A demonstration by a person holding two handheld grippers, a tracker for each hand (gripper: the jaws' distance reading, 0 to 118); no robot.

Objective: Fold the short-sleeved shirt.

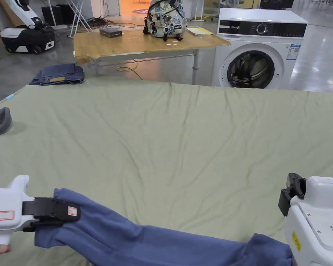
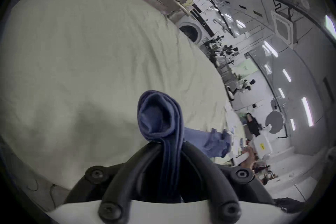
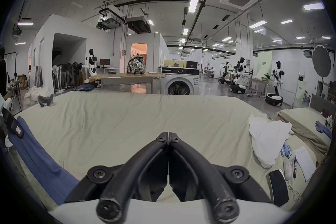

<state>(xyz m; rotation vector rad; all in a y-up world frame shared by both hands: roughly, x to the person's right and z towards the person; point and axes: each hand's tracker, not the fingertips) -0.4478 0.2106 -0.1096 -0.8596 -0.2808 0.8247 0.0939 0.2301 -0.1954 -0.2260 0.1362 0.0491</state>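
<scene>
Blue shirt [image 1: 145, 242] hangs bunched between 2 grippers, lifted for spreading on the green sheet [image 1: 183, 138]. Left gripper [image 2: 163, 144] clamps one edge; right gripper [image 3: 168, 137] jaws meet, seemingly empty.

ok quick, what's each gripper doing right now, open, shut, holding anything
Left gripper: shut on the blue shirt, with bunched cloth pinched between its jaws.
Right gripper: shut, jaws touching, nothing between the tips.
</scene>
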